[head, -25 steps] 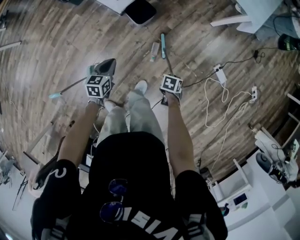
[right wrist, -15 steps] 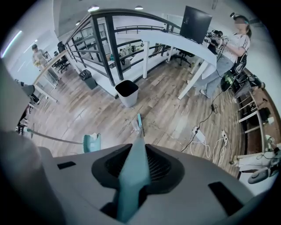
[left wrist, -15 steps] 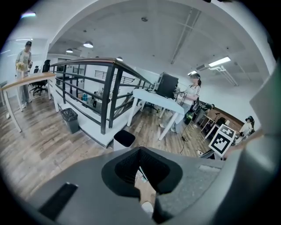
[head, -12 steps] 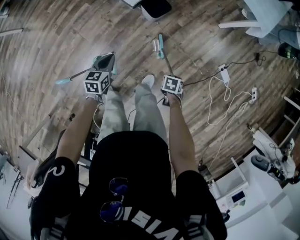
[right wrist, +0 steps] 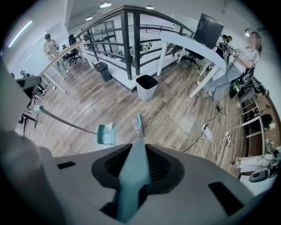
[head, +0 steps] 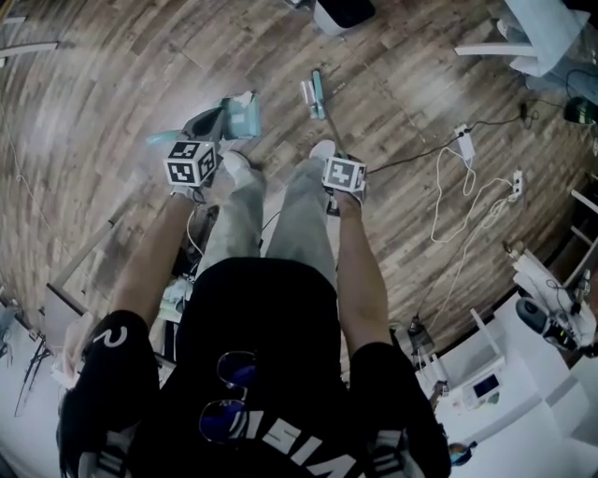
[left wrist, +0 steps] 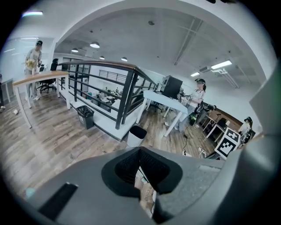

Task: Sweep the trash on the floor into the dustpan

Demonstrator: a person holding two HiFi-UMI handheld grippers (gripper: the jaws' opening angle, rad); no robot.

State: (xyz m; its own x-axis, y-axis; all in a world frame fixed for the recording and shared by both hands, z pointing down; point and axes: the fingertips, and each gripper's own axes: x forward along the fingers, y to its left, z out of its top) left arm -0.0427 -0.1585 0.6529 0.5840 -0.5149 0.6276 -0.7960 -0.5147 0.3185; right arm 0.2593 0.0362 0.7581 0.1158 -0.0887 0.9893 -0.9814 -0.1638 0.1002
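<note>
My right gripper is shut on the teal broom handle. The handle runs forward to the broom head on the wood floor. A pale wrapper lies against the broom head's left side. My left gripper is shut on the thin handle of the teal dustpan. The handle's teal tip sticks out to the left. A white scrap rests on the pan. Only a thin pale strip shows between the left jaws.
A white bin with a dark liner stands ahead. Power strips and white cables lie on the right. White desk legs stand at the far right, a dark railing beyond. The person's shoes are between the grippers.
The person has stepped forward. The dustpan's handle tip has swung up and right, and the teal pan now shows beside the left gripper. The broom stays in the right gripper.
</note>
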